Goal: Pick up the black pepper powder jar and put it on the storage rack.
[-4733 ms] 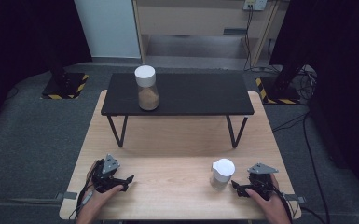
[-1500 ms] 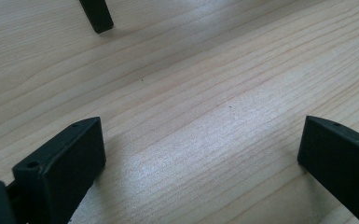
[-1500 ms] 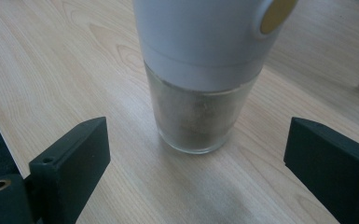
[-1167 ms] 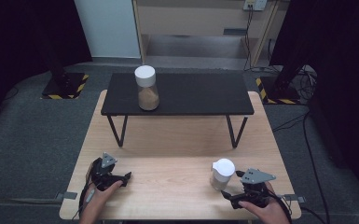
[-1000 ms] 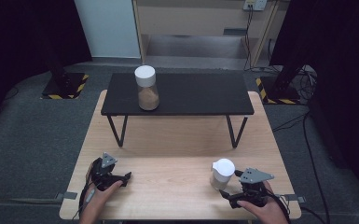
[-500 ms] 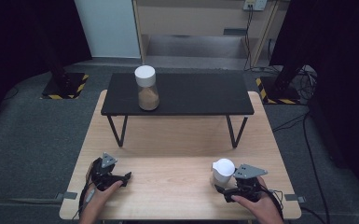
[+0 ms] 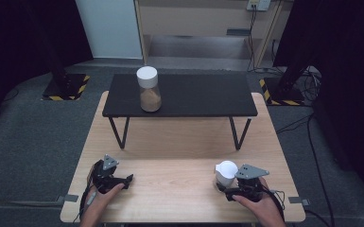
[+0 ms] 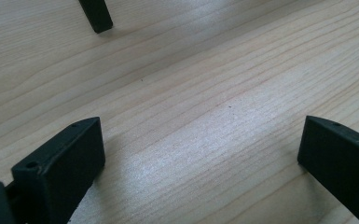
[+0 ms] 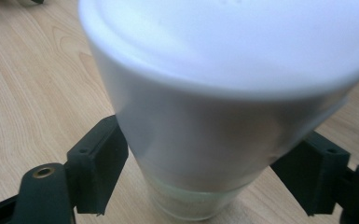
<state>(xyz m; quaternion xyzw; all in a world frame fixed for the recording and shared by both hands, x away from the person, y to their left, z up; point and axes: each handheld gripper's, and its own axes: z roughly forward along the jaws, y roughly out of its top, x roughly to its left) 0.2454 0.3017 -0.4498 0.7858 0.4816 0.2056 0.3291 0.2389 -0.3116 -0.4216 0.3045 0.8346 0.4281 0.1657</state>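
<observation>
White-capped jar (image 7: pixel 227 173) stands upright on the wooden table (image 7: pixel 179 142), in front of the black bench's (image 7: pixel 179 97) right leg. Right gripper (image 7: pixel 228 188) sits around it, one jaw at each side of the jar body under the cap; jaws have just been closing, pads touching the jar sides in the right gripper view. Since earlier frames the right gripper moved up from beside the jar. Left gripper (image 7: pixel 123 179) rests in front of the bench's left leg, jaws wide, nothing between.
</observation>
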